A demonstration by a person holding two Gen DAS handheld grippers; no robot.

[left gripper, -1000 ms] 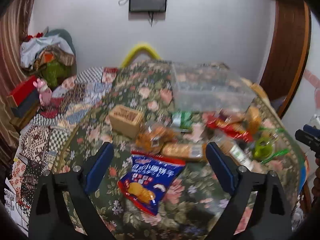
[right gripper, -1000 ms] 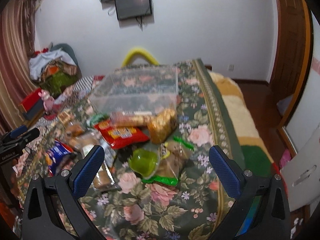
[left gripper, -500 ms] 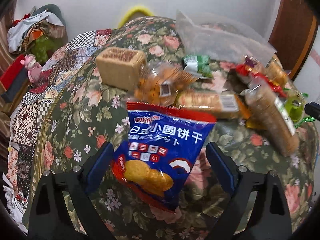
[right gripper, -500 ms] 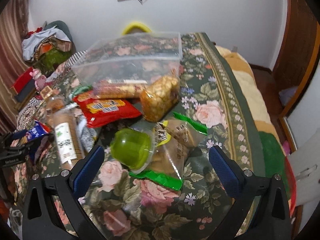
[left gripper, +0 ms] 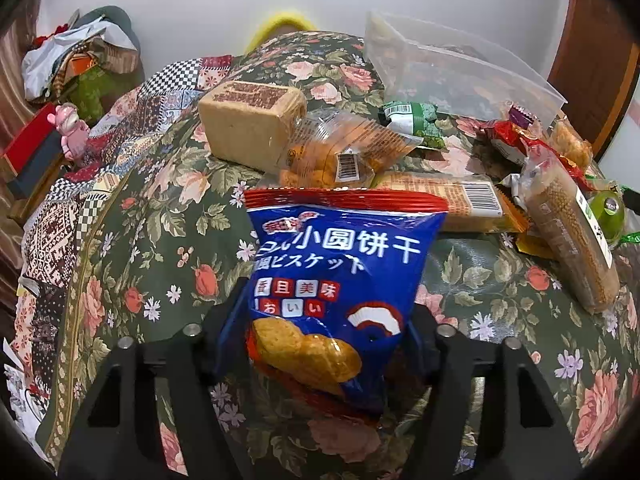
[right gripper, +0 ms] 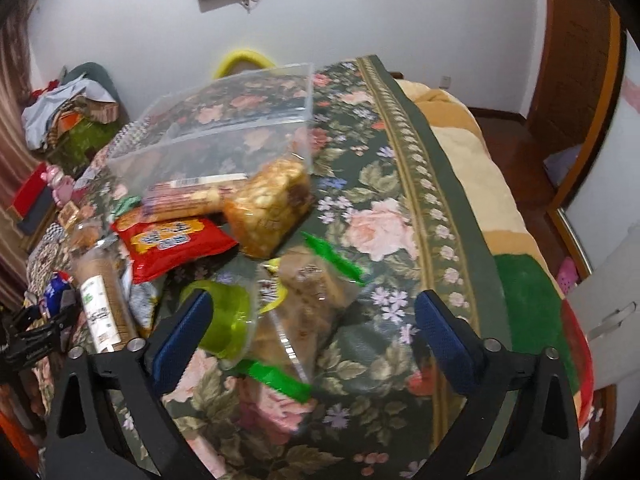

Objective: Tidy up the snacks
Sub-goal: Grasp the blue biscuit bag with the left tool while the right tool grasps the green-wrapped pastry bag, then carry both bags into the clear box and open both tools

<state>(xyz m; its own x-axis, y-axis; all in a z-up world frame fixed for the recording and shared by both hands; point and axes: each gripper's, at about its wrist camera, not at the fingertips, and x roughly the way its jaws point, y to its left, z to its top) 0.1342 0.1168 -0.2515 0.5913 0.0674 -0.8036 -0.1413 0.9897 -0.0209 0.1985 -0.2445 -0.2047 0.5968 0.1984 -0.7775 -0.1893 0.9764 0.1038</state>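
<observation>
My left gripper (left gripper: 326,320) is closing on a blue biscuit bag (left gripper: 340,276); its blue pads (left gripper: 234,312) press the bag's lower sides and the bag stands up off the floral cover (left gripper: 160,216). My right gripper (right gripper: 312,332) hangs wide, its jaws closing slightly. Between them lie a green jelly cup (right gripper: 228,320) and a clear bag with green edges (right gripper: 316,292); the pads (right gripper: 444,340) do not squeeze either. A clear plastic bin (right gripper: 224,120) stands behind the snack pile. At the right wrist view's left edge the left gripper (right gripper: 36,332) shows with the blue bag (right gripper: 56,288).
More snacks lie around: a tan wafer block (left gripper: 248,124), a bag of orange buns (left gripper: 344,152), a long biscuit pack (left gripper: 452,200), a cracker tube (left gripper: 572,232), a red bag (right gripper: 172,244), a yellow puffed block (right gripper: 272,208). The cover's edge (right gripper: 424,184) drops off on the right.
The left gripper came down around the blue bag and closed on it, tipping it upright. The right gripper moved lower over the green cup and clear bag, its jaws slightly narrower.
</observation>
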